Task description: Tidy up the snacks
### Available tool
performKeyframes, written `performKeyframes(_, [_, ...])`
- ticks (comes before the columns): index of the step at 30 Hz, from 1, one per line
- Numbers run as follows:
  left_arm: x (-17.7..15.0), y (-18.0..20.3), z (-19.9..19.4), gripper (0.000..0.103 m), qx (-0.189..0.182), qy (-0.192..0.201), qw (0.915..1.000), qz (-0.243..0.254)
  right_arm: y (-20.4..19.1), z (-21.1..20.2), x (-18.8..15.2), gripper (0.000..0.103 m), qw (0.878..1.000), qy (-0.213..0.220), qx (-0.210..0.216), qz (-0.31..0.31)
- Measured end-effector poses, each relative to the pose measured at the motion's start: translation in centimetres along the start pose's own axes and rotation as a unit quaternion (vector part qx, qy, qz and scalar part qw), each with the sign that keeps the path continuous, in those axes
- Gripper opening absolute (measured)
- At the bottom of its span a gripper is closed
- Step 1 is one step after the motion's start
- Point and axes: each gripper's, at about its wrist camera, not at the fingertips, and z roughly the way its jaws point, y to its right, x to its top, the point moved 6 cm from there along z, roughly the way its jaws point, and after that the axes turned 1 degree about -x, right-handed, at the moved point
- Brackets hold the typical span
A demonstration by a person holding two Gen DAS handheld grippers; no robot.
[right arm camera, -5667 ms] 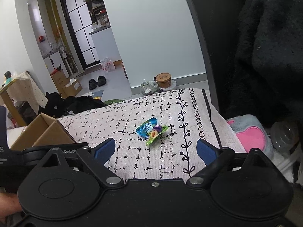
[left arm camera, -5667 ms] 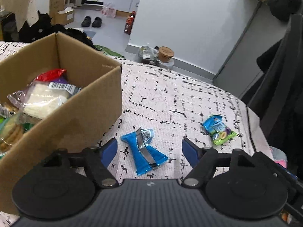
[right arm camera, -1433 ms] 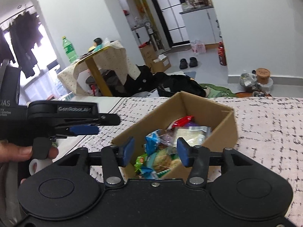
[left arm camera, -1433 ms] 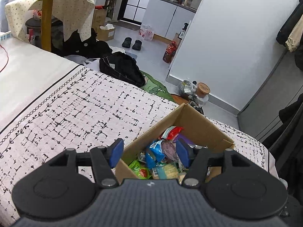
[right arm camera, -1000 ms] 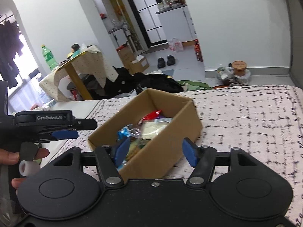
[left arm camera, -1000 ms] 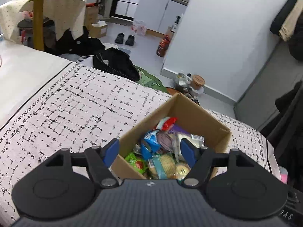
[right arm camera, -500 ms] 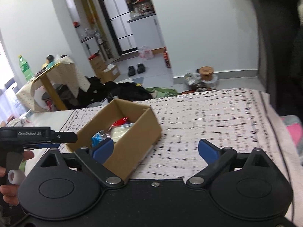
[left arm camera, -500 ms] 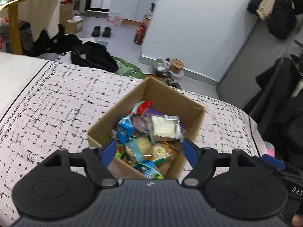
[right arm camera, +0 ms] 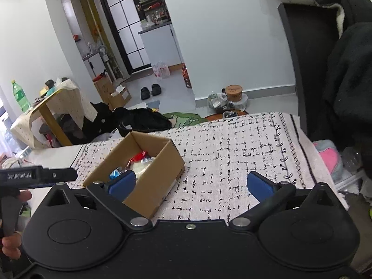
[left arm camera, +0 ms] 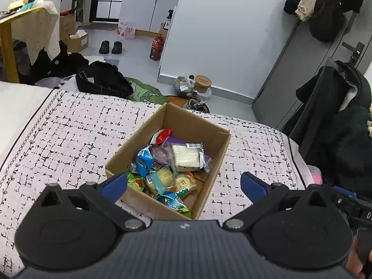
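An open cardboard box (left arm camera: 216, 153) stands on the patterned white cloth (left arm camera: 69, 134). It holds several snack packets, among them a clear pack of white crackers (left arm camera: 187, 158), a blue packet (left arm camera: 144, 160) and a red packet (left arm camera: 162, 135). My left gripper (left arm camera: 183, 184) is open and empty, held above the box's near side. My right gripper (right arm camera: 189, 182) is open and empty, to the right of the box (right arm camera: 153, 181), over the cloth (right arm camera: 232, 153). The left gripper's body (right arm camera: 37, 175) shows at the left of the right wrist view.
Dark coats (left arm camera: 346, 134) hang on a chair at the right edge of the cloth. A pink and grey plush (right arm camera: 330, 155) lies beside it. Bags (left arm camera: 102, 81), shoes and a small table (left arm camera: 23, 32) are on the floor beyond the far edge.
Both grippers have pulled back and risen from the box, and both have opened wider. The two loose packets seen on the cloth 5.7 s ago are no longer on it.
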Motion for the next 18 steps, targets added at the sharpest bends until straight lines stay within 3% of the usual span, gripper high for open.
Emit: performKeyframes(18, [-0.6,1.1,-5.7,0.103,-0.006,0.014,0.9990,0.043,-1.5,-5.3,0.0,0.103,1.000,0.022,0.013,-0.004])
